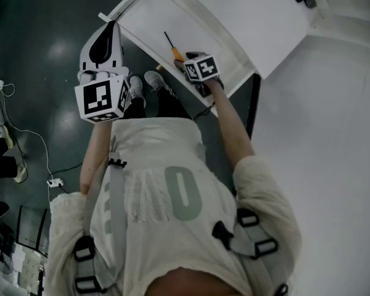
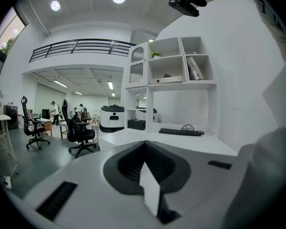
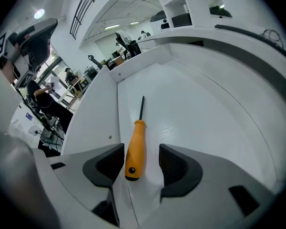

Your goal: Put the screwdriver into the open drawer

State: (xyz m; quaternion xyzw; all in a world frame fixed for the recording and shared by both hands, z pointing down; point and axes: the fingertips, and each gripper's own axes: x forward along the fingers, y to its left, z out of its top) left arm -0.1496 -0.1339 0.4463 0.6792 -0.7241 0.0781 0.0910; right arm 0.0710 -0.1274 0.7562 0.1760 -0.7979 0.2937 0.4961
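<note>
The screwdriver [image 3: 136, 149], with an orange handle and a thin dark shaft, lies flat on the white floor of the open drawer [image 3: 195, 104], close to its left wall. My right gripper [image 3: 140, 152] is open, pointing steeply down. Its dark pads stand on either side of the handle's butt without touching it. In the head view the screwdriver [image 1: 173, 50] lies in the drawer [image 1: 166, 14], just beyond the right gripper [image 1: 196, 59]. My left gripper [image 1: 105, 42] hangs left of the drawer over the floor. In its own view the left gripper [image 2: 145, 159] is shut, with nothing held.
A white desk top [image 1: 333, 103] runs along the right of the drawer. Dark floor [image 1: 37, 54] lies to the left, with a cable and power strip [image 1: 54, 182]. The left gripper view shows a shelf unit [image 2: 171, 66], a keyboard [image 2: 181, 132] and office chairs [image 2: 81, 133].
</note>
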